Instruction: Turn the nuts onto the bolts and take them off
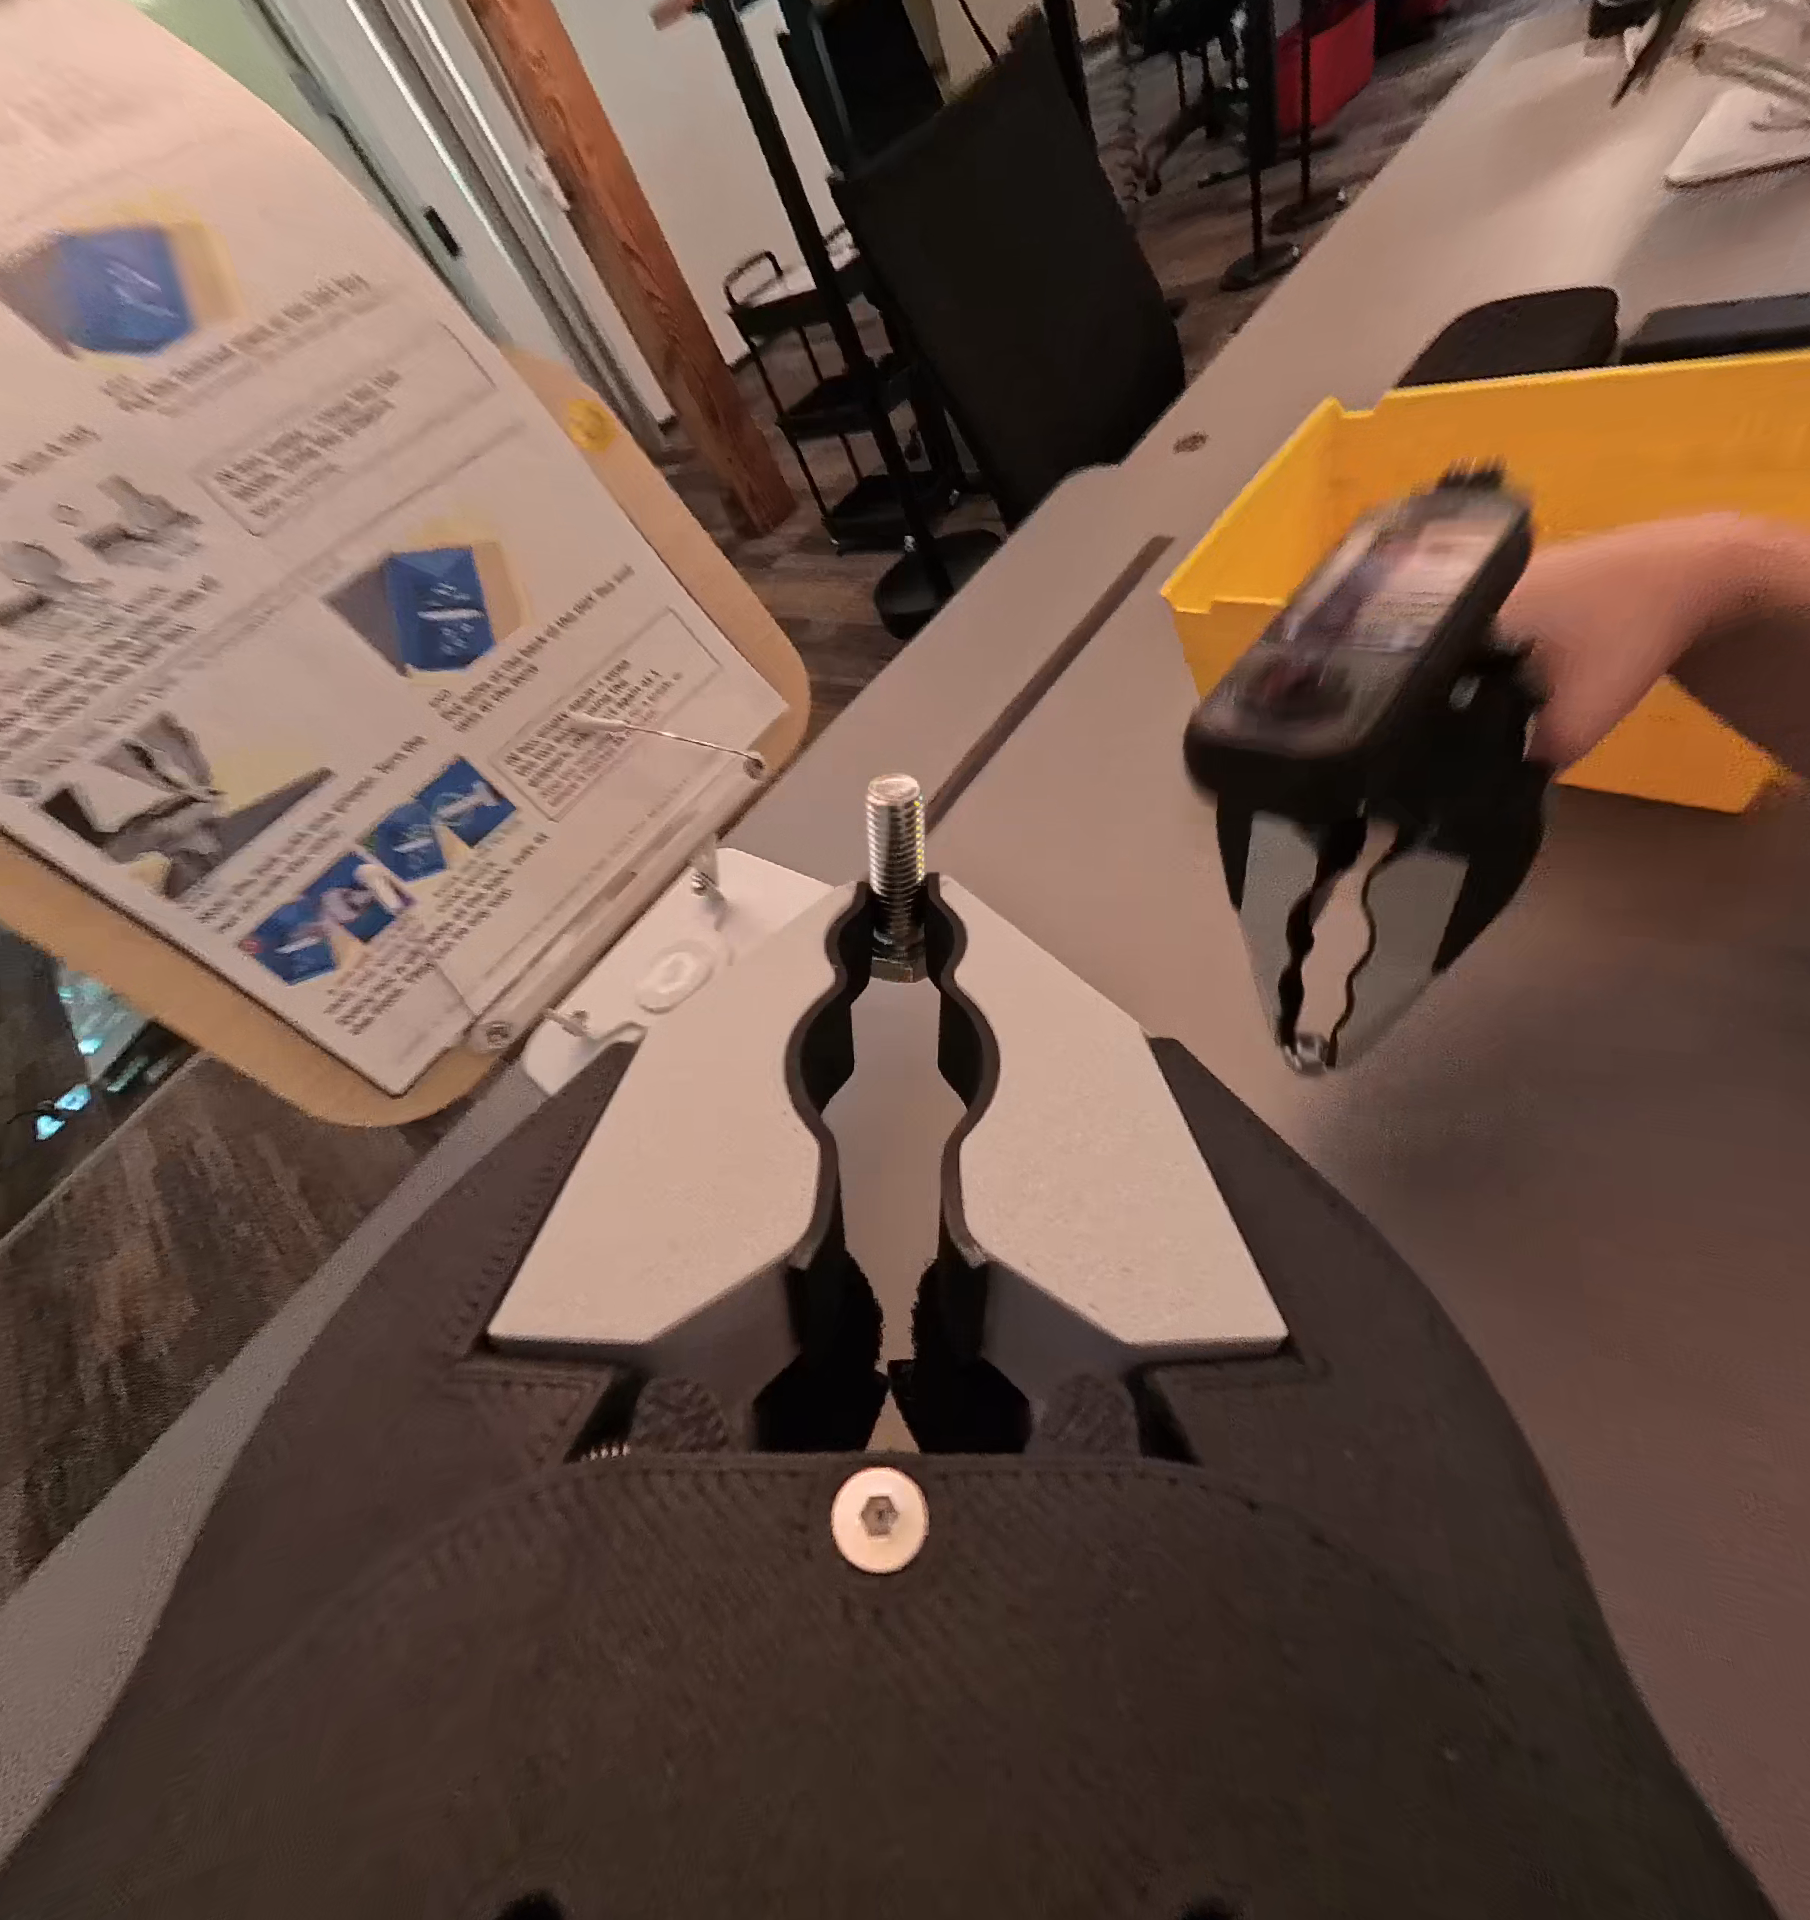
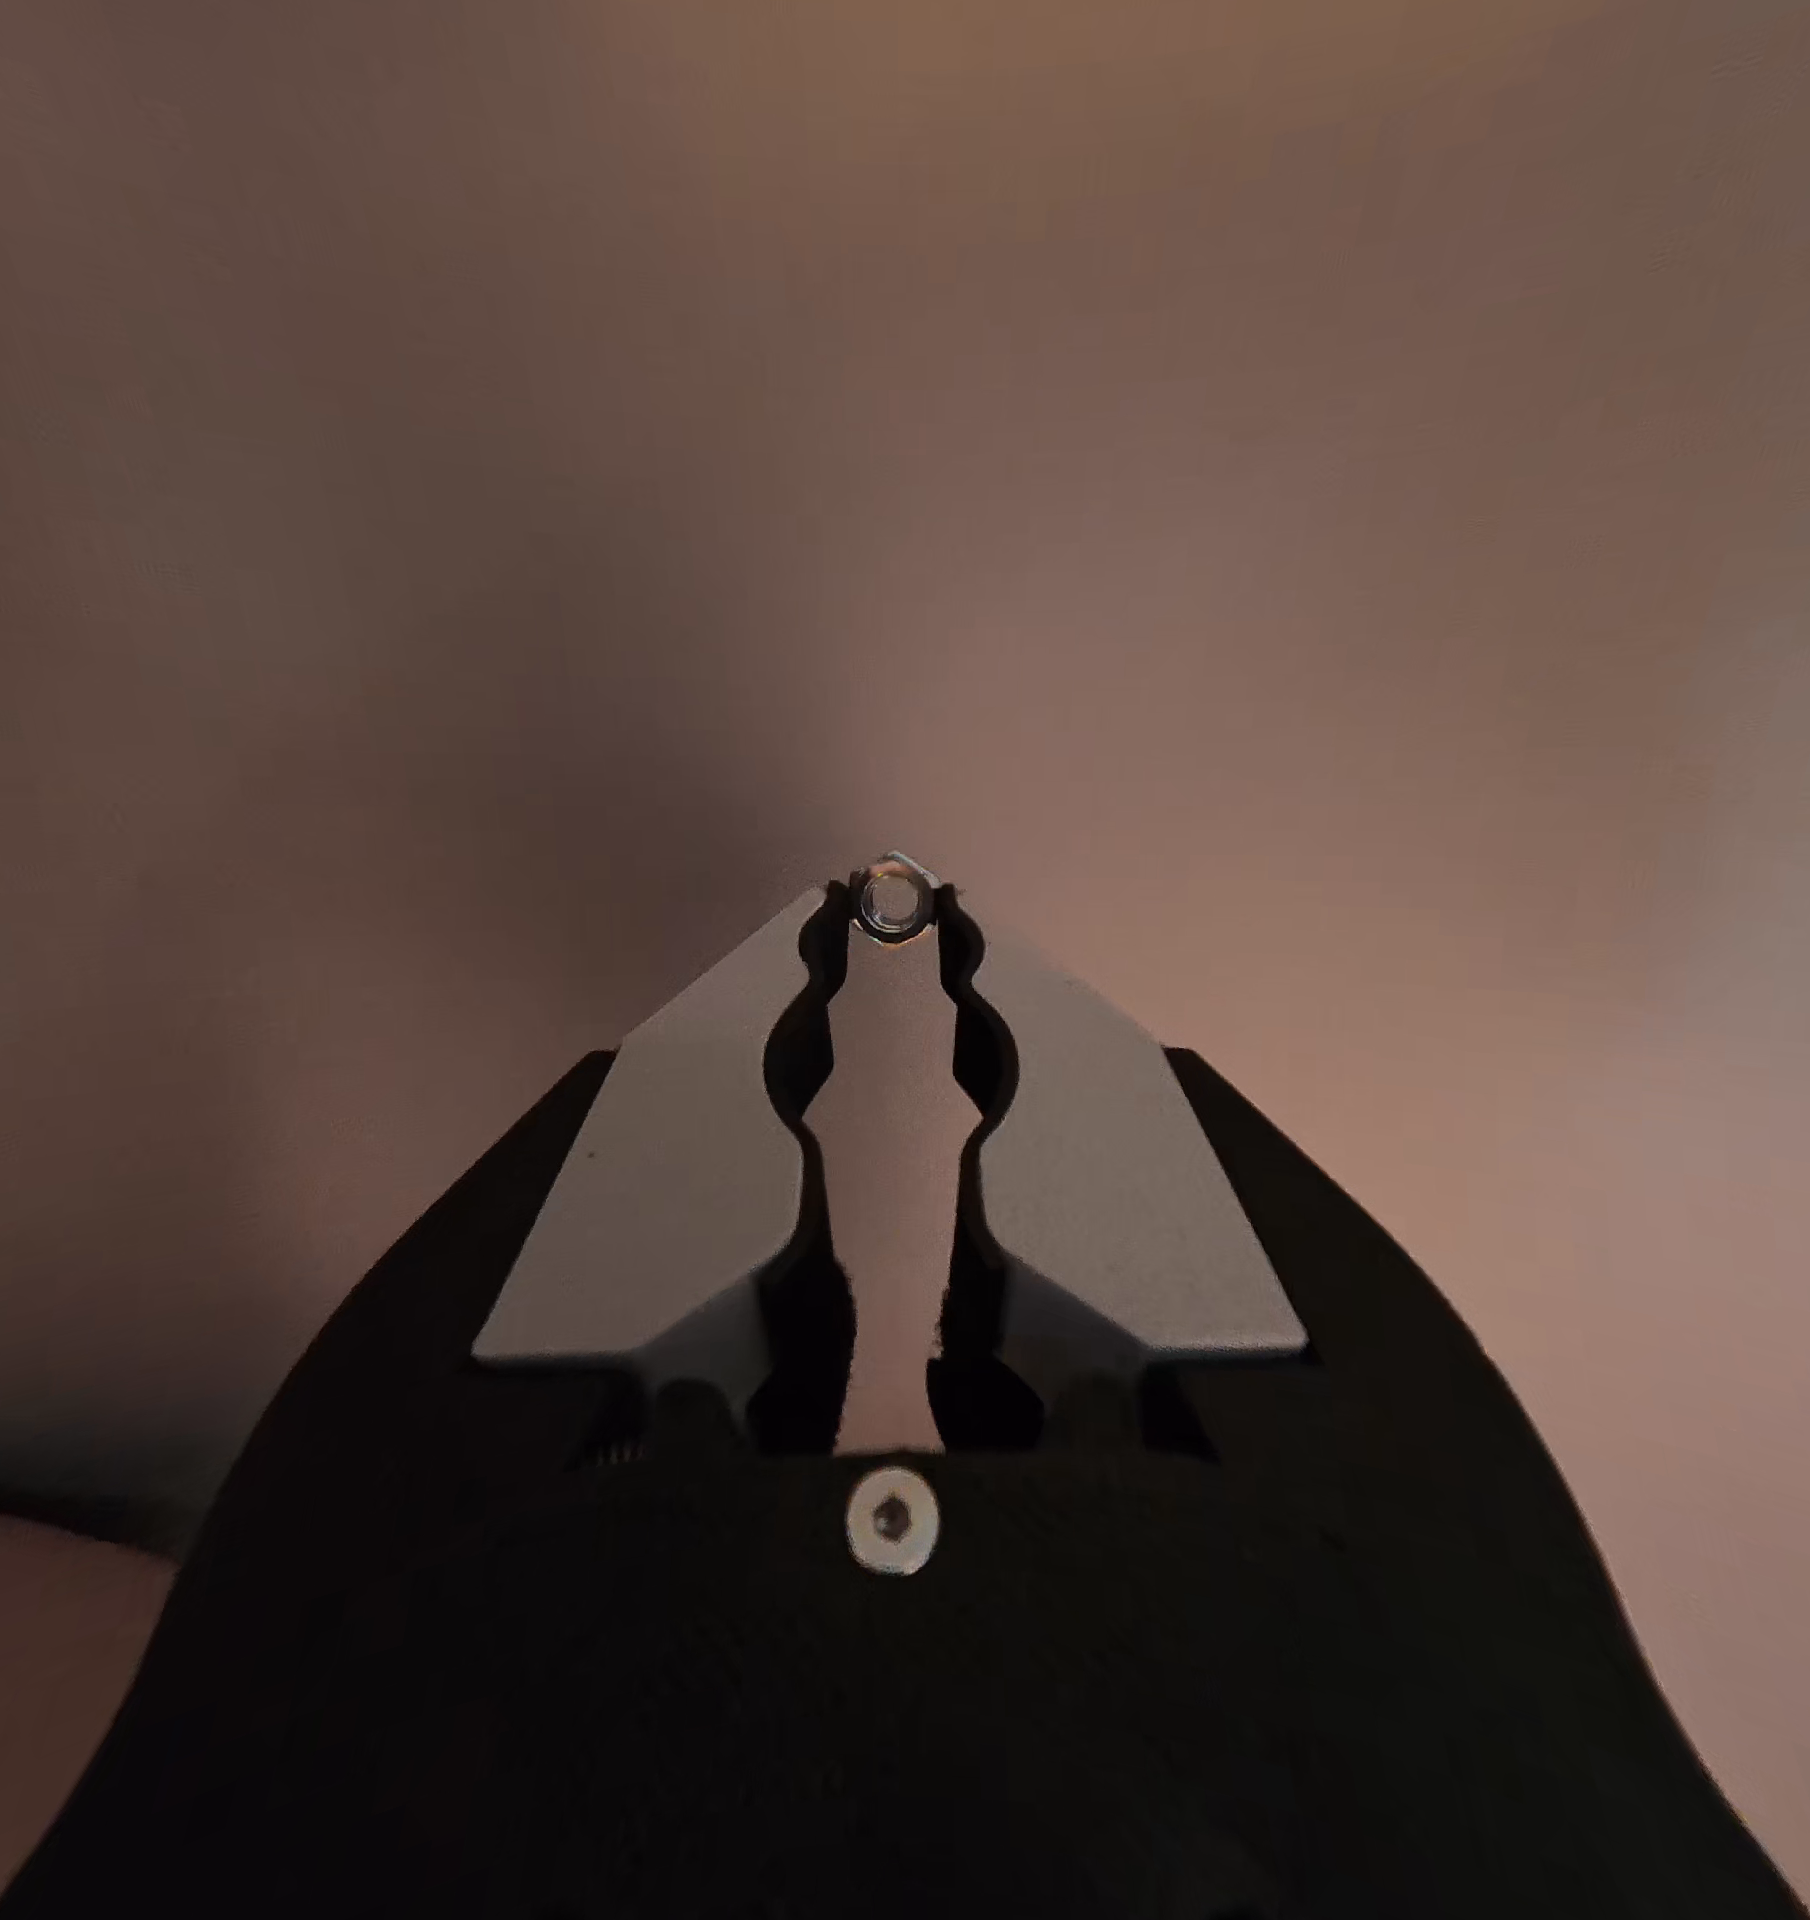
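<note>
Left gripper [image 1: 893,925]: matt black printed plastic with ribbed layer lines, faced with flat, pale grey, finely grained plates. Bolt [image 1: 894,862], at 12 o'clock from the gripper's body: bright threaded metal. Nut [image 2: 888,902] in the right gripper [image 2: 888,906]: shiny metal. Worktop [image 1: 1503,1195]: smooth matt grey. Bin [image 1: 1566,499], at 2 o'clock: glossy yellow plastic. Instruction sheet [image 1: 288,623], at 10 o'clock: printed paper on a wood-coloured board. Post [image 1: 631,239]: brown wood.
</note>
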Tool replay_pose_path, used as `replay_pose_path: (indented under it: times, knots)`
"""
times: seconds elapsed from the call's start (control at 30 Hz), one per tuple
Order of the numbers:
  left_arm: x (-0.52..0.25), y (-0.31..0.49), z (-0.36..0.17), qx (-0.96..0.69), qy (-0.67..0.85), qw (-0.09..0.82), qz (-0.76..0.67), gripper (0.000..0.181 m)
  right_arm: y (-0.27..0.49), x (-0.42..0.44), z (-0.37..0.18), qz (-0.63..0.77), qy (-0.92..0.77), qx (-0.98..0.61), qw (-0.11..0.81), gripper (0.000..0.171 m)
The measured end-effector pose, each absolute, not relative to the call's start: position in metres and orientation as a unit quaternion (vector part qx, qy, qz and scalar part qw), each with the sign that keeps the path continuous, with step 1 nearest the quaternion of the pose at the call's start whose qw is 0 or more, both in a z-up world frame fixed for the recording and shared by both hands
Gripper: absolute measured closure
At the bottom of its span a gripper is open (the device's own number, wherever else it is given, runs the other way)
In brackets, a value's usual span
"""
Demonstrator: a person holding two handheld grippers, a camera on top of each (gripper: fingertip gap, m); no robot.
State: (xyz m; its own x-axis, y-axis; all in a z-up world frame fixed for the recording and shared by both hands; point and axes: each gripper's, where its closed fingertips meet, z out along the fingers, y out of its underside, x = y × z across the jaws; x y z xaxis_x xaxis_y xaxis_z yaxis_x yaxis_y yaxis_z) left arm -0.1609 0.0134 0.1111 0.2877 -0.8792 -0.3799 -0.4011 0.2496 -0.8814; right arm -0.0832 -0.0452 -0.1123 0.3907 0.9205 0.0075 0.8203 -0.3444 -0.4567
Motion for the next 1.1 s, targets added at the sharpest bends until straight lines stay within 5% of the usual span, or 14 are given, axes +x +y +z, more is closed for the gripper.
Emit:
replay_pose_path:
  times: [0.03,0.27,0.47,1.1]
  knots:
    - [-0.152,0.014,0.101,-0.577,0.566,0.548,-0.215,0.174,-0.048,-0.08,-0.098,0.123,-0.534,-0.808,0.215,0.155]
    - [-0.059,-0.007,0.004,-0.539,0.625,0.496,-0.271,0.174,-0.069,-0.039,-0.013,0.056,-0.496,-0.798,0.338,0.155]
    - [-0.02,-0.031,-0.06,-0.472,0.649,0.537,-0.26,0.174,-0.071,-0.032,-0.007,0.037,-0.515,-0.779,0.356,0.155]
    - [-0.022,-0.081,-0.05,-0.375,0.694,0.535,-0.304,0.174,-0.084,-0.039,-0.026,-0.075,-0.601,-0.742,0.287,0.155]
